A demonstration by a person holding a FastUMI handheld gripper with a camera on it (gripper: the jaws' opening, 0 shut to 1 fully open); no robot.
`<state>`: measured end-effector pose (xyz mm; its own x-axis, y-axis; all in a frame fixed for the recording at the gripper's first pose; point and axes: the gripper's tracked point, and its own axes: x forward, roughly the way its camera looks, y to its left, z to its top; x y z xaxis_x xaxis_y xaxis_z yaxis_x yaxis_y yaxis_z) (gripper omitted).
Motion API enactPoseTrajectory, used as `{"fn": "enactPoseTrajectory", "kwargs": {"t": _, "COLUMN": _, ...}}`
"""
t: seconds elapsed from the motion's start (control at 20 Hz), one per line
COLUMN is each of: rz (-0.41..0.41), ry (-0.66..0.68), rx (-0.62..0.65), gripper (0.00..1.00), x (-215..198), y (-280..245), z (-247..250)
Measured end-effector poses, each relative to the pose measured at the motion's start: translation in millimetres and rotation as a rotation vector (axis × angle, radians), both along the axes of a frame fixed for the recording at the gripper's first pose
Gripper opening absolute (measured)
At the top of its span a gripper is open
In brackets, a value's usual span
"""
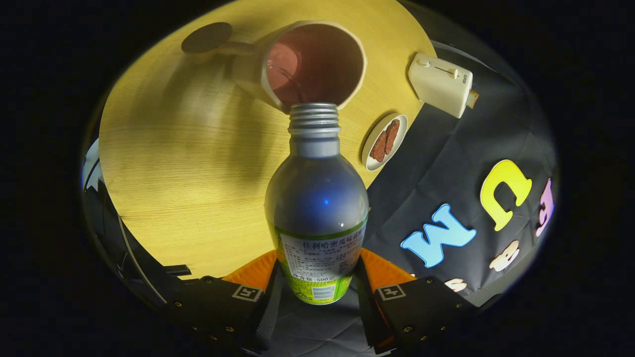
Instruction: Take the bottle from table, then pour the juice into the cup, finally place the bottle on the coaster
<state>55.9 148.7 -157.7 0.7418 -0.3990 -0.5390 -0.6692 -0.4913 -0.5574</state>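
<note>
My gripper (317, 277) is shut on a silver bottle (317, 198) with a green and white label, both fingers pressing its lower body. The bottle is tipped forward, its open threaded neck (314, 119) right at the rim of a cream cup (312, 64). Reddish juice lies inside the cup, and a thin stream runs from the neck into it. A dark round coaster (206, 37) lies on the wooden table (173, 163) just beyond the cup, on its handle side.
A small white dish (384, 142) with two brown pieces sits beside the bottle's neck near the table edge. A cream boxy device (441, 84) with a knob stands further along that edge. The black cloth wall hangs past the table.
</note>
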Motion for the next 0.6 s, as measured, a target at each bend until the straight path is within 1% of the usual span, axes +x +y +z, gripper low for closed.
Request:
{"fn": "enactPoseTrajectory", "kwargs": {"t": 0.4, "rz": 0.021, "ry": -0.007, "rx": -0.029, "gripper": 0.69, "x": 0.4, "y": 4.6, "z": 5.6}}
{"fn": "enactPoseTrajectory", "kwargs": {"t": 0.6, "rz": 0.019, "ry": -0.003, "rx": -0.036, "gripper": 0.69, "x": -1.6, "y": 4.1, "z": 5.9}}
